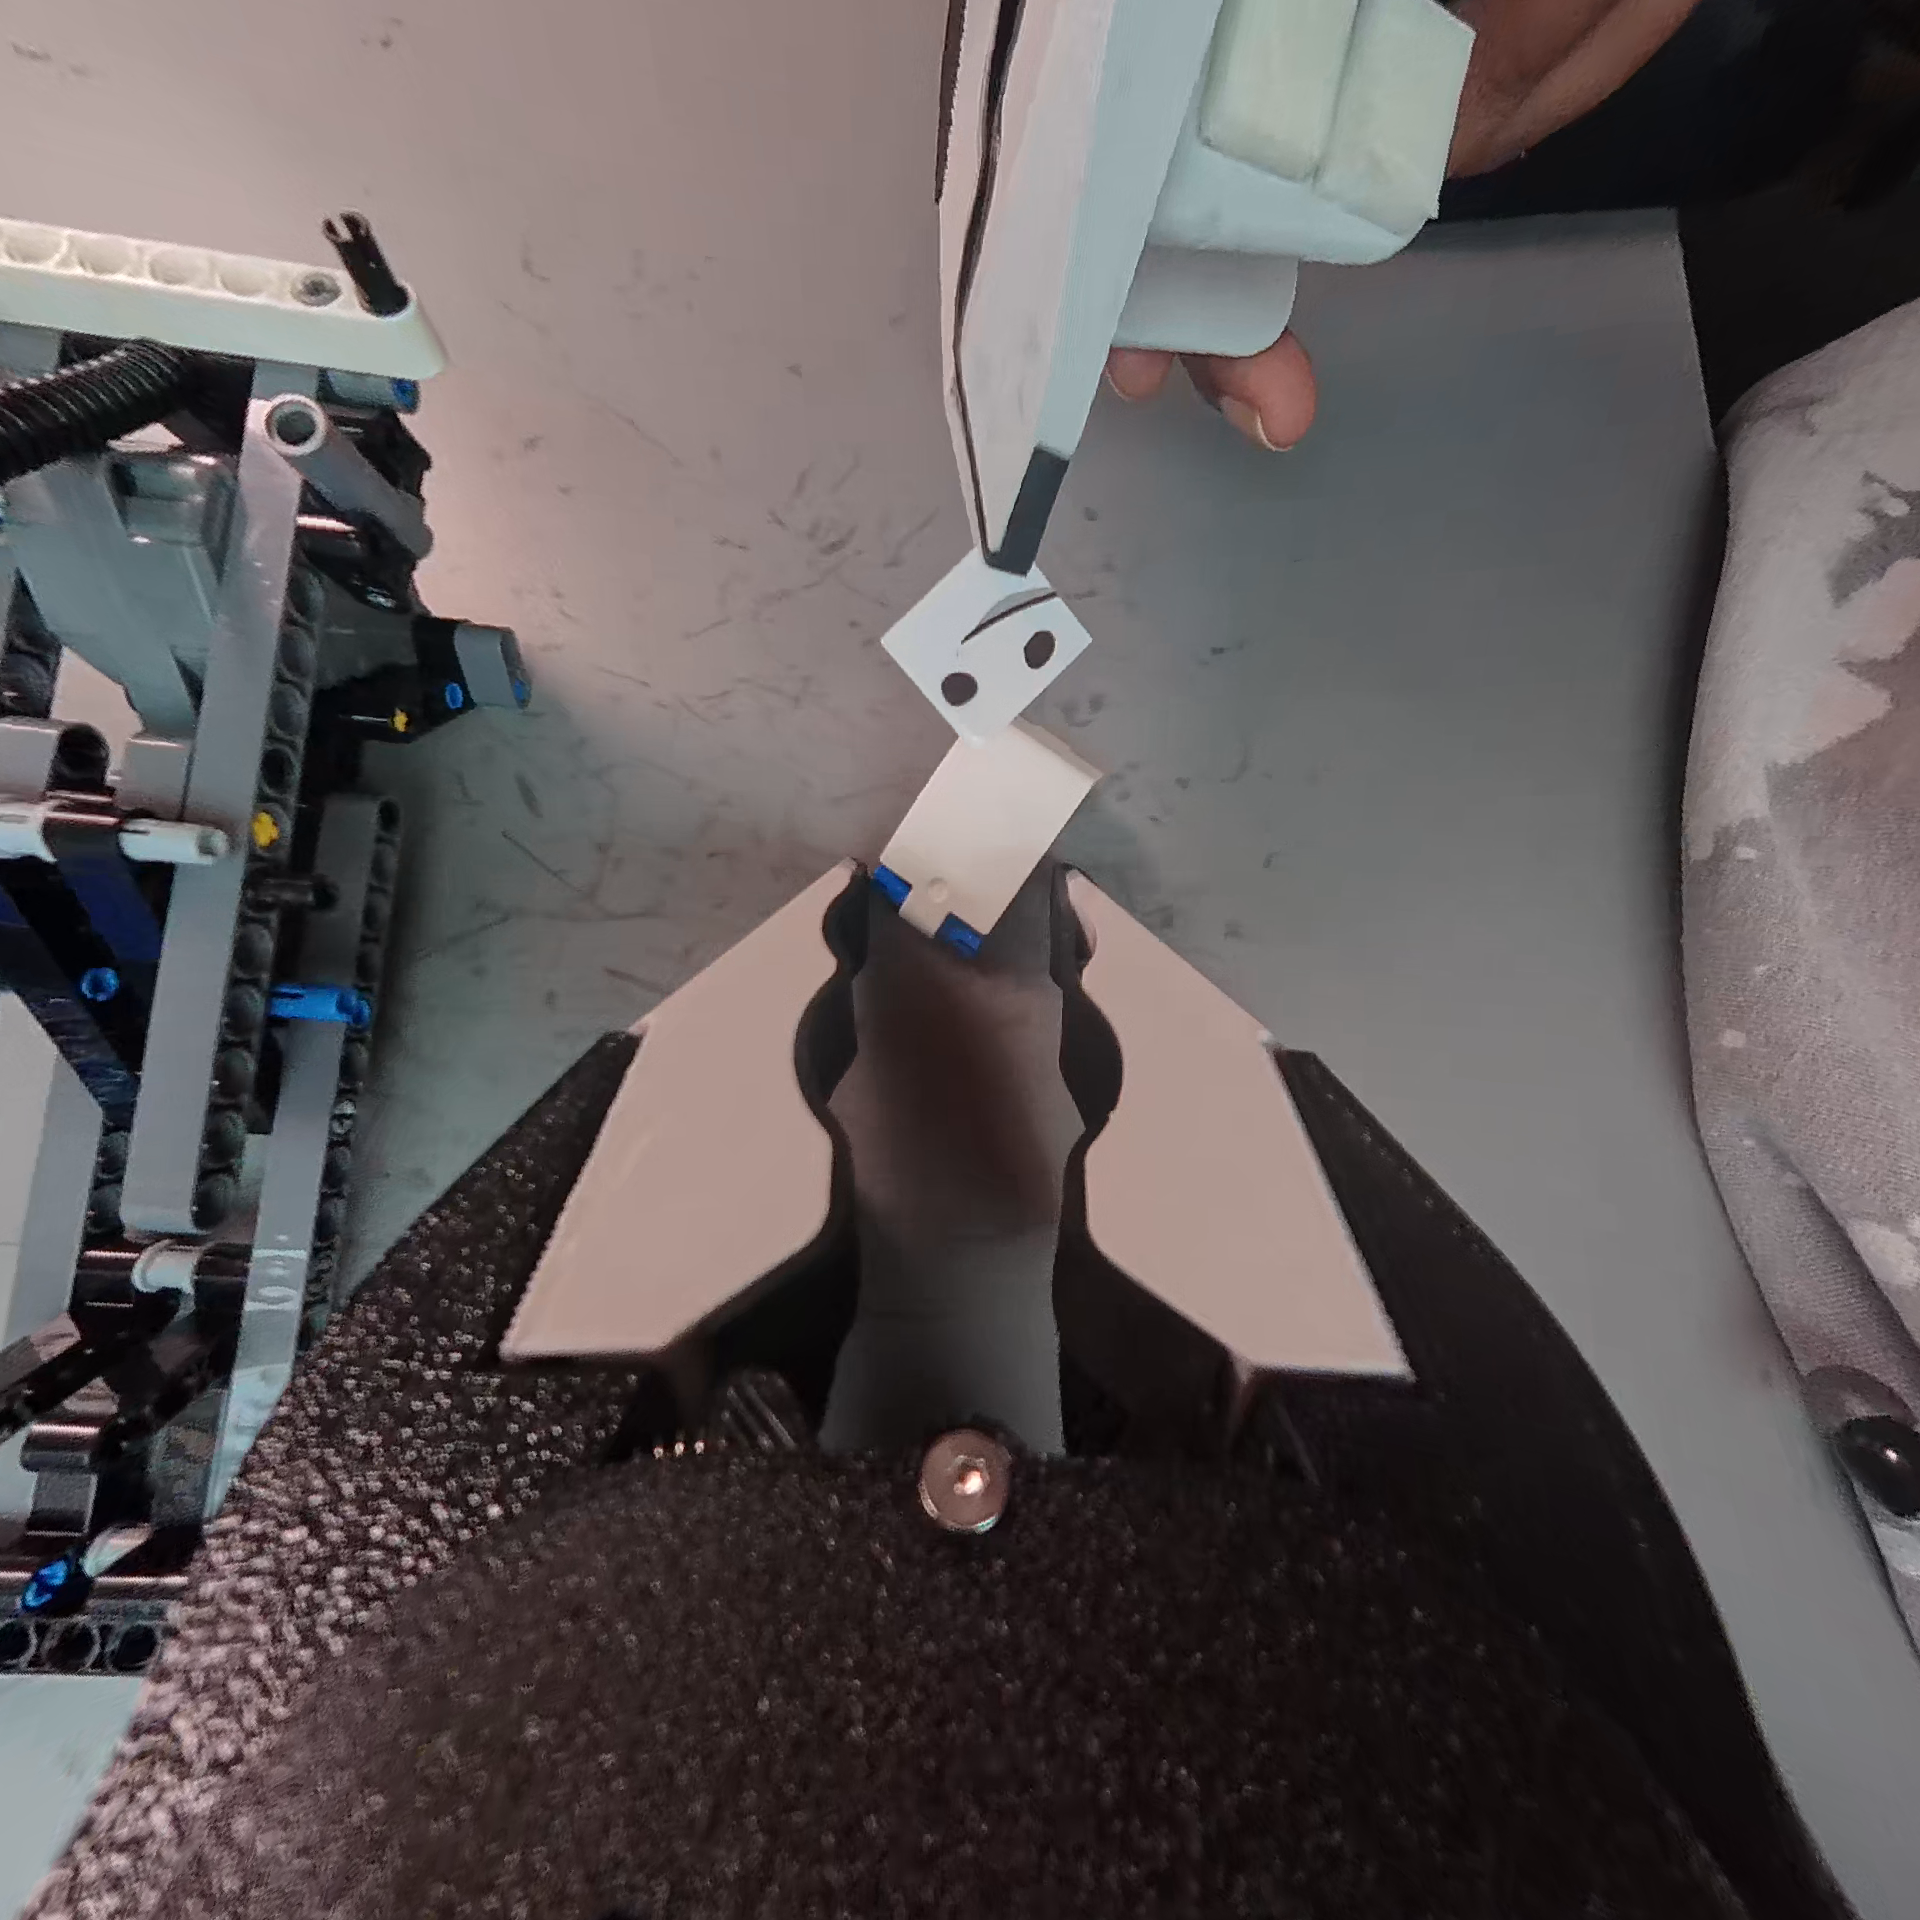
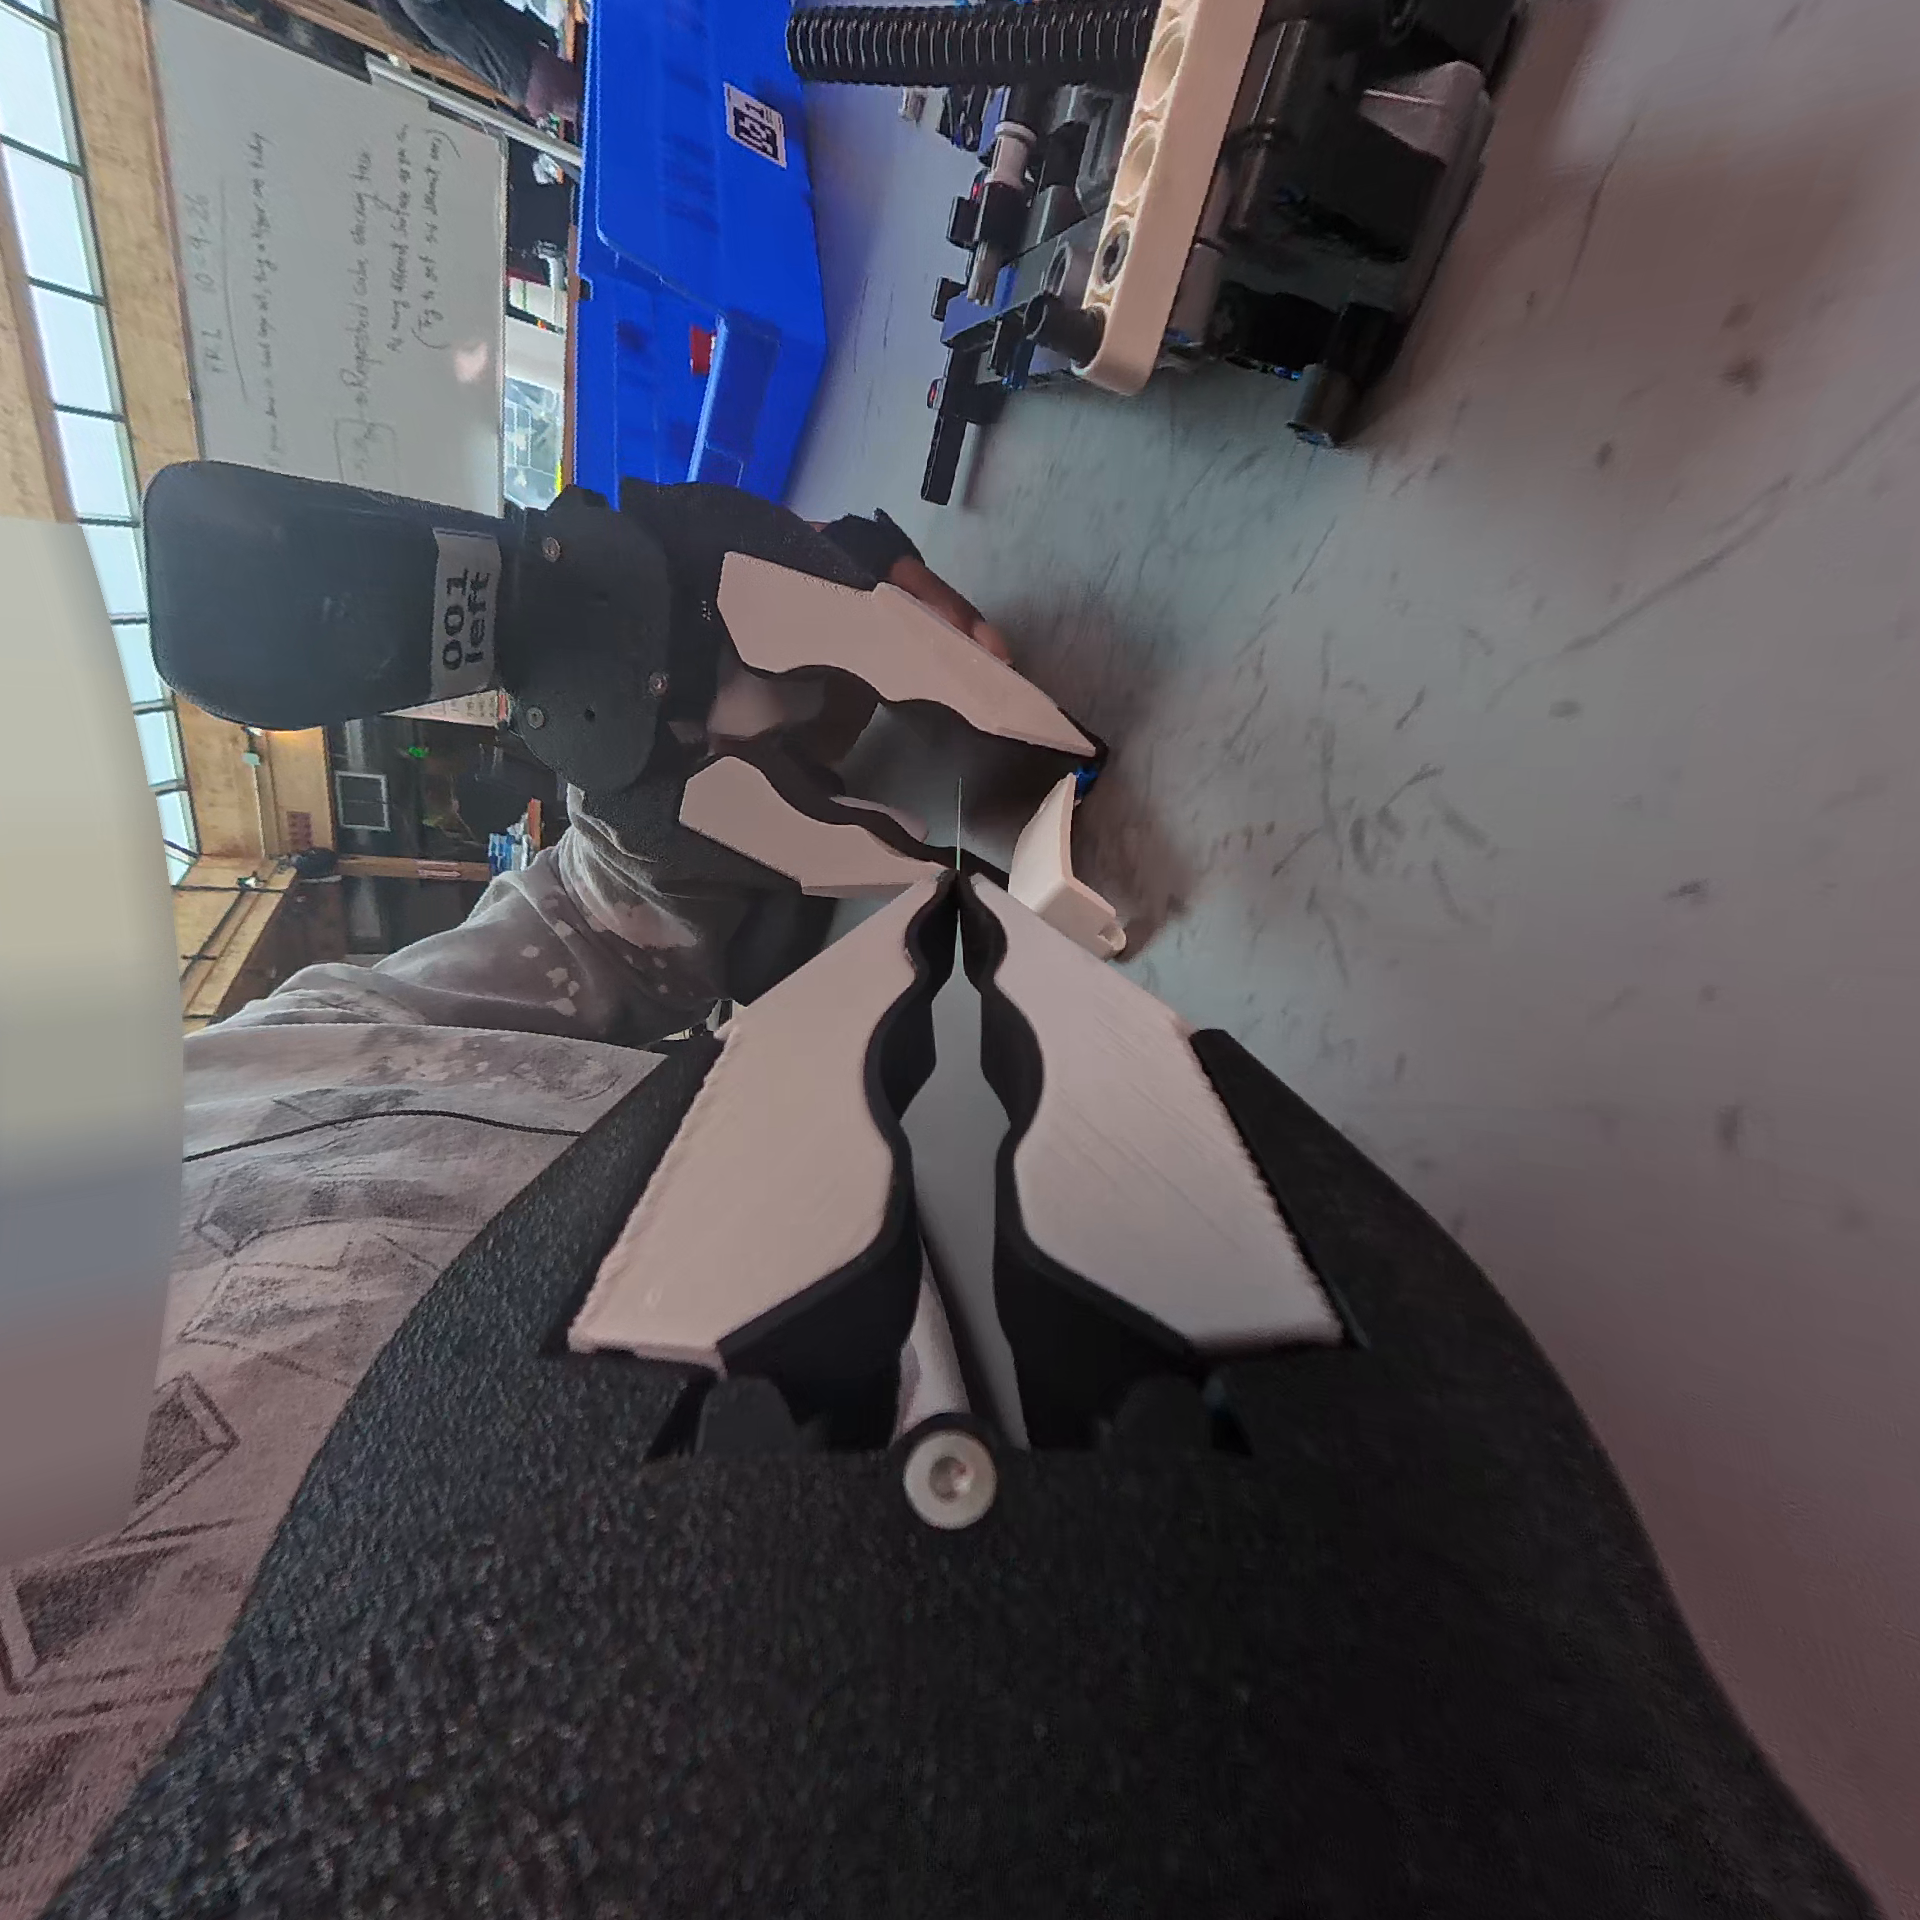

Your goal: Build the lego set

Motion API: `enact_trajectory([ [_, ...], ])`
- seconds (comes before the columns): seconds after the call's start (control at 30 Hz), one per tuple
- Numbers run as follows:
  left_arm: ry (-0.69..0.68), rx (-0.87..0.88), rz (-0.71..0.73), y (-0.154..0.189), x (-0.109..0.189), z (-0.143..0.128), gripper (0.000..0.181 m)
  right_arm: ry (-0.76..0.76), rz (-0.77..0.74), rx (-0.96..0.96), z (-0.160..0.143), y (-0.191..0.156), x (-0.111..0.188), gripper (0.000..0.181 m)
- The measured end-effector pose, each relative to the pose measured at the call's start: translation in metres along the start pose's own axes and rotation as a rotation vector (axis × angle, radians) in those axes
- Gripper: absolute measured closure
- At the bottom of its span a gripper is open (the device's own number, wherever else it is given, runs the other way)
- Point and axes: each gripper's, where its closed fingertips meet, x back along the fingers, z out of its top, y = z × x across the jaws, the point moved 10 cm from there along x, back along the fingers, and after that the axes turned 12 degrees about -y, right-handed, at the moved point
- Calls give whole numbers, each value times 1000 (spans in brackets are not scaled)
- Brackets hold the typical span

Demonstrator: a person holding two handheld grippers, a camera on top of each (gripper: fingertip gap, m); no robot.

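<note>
Two grippers meet at one white panel (image 1: 992,836) on the scuffed grey table (image 1: 675,582). Left gripper (image 1: 961,899): jaws parted, straddling the panel's blue-pinned end; its long axis runs away toward the right gripper (image 1: 1013,556). Right gripper: jaws together, tips at the panel's far end; whether they pinch it, cannot tell. Left wrist view alone shows the panel's flat face; right wrist view alone shows a blue bin (image 2: 696,239). Half-built model (image 1: 208,727): grey and black beams, left of the panel, apart.

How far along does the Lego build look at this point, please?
Done: a large model stands assembled on the table. In hand: the left gripper is around a white panel with blue pins; the shut right gripper touches its far end. Left: attaching it.
</note>
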Motion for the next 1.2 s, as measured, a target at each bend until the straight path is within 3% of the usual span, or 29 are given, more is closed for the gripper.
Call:
enact_trajectory([
  [0.33,-2,-5,-78,2,5,-4,142,-9,-14,40,-5,-3,6,181],
  [0.57,3,-67,-19,1,2,-5,135,-155,-41,134,9,-12,6,181],
  [0.87,8,-90,-10,1,2,-7,144,-362,-110,119,25,-10,-19,181],
  [1.2,7,-102,-11,0,3,-7,144,-412,-126,80,32,-8,-26,181],
])
